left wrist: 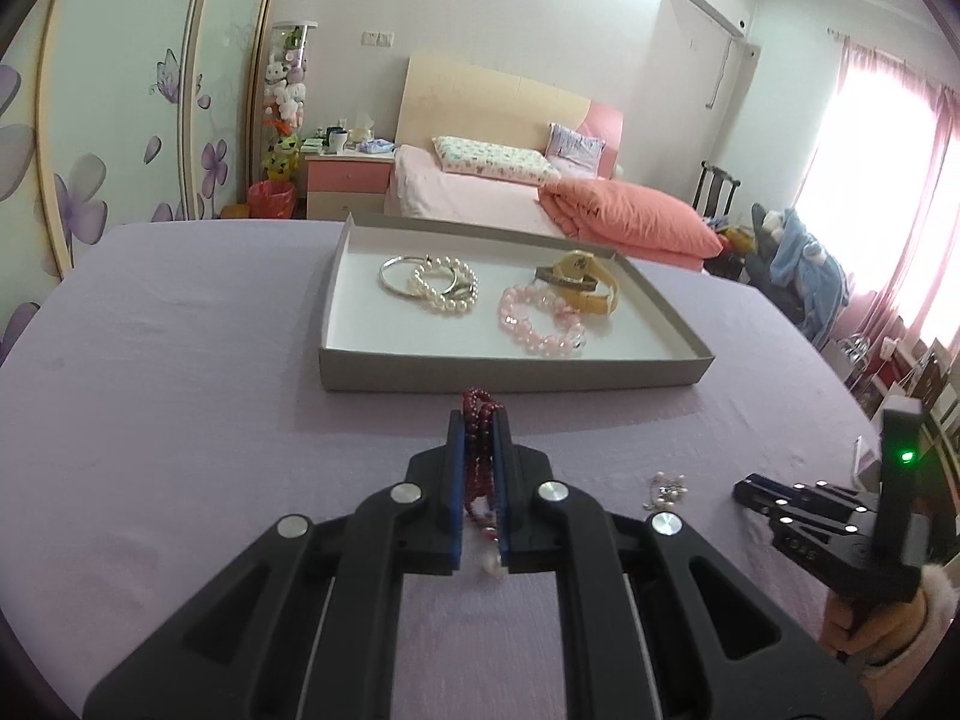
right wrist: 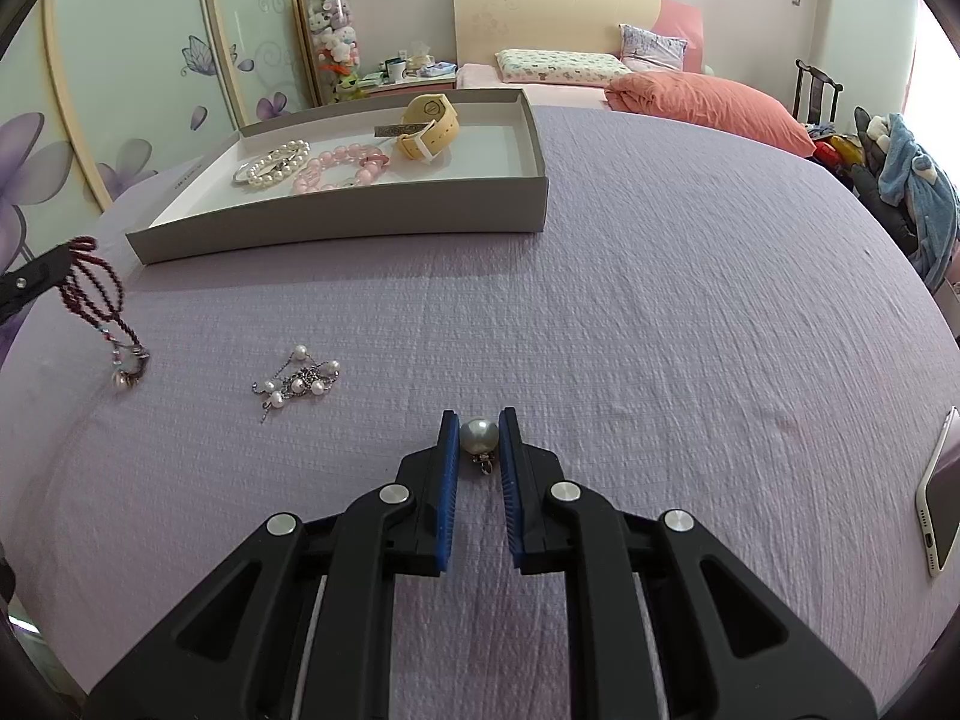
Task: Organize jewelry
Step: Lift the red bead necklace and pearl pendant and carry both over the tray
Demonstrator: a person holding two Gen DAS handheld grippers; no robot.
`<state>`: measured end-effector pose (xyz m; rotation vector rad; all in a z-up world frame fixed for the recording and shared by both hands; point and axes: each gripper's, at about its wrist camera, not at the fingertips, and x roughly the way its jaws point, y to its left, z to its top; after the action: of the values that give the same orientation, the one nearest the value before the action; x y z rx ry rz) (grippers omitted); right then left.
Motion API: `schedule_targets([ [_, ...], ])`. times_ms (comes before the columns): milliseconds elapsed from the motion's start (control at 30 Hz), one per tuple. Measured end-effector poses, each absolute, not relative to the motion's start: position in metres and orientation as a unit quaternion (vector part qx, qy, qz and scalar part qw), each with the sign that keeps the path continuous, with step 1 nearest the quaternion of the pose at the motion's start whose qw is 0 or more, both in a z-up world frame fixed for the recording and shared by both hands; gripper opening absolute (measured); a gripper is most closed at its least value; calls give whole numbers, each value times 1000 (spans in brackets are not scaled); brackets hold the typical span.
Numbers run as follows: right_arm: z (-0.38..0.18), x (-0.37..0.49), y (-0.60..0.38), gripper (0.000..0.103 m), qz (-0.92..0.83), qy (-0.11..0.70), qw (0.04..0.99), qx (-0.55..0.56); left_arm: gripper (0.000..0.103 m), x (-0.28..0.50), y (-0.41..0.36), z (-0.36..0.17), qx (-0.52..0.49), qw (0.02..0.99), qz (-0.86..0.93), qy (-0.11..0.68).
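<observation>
Straight ahead of our left gripper (left wrist: 480, 420), clamped on the dark red bead necklace (left wrist: 480, 462), lies the grey tray (left wrist: 516, 369); our right gripper (right wrist: 479, 420) pinches a pearl pendant (right wrist: 479, 435).

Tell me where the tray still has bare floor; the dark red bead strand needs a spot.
The tray is bare along its right end, past the yellow watch, and along the near wall in front of the pink bead bracelet. The left-middle is crowded: pearl bracelet, bangle and pink beads touch or overlap.

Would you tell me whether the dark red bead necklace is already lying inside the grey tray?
No, the dark red bead necklace hangs from the left gripper above the purple cloth, outside the grey tray.
</observation>
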<state>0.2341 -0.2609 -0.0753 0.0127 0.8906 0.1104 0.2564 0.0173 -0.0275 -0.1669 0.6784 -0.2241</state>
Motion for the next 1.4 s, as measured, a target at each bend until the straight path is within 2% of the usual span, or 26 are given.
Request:
schedule_targets([
  [400, -75, 234, -261, 14, 54, 430, 901, 7, 9, 234, 24, 17, -90, 948, -127, 277],
  [933, -71, 235, -260, 14, 52, 422, 905, 12, 9, 233, 23, 13, -89, 948, -125, 278],
  [1400, -1, 254, -245, 14, 64, 311, 948, 12, 9, 254, 28, 22, -82, 957, -102, 260],
])
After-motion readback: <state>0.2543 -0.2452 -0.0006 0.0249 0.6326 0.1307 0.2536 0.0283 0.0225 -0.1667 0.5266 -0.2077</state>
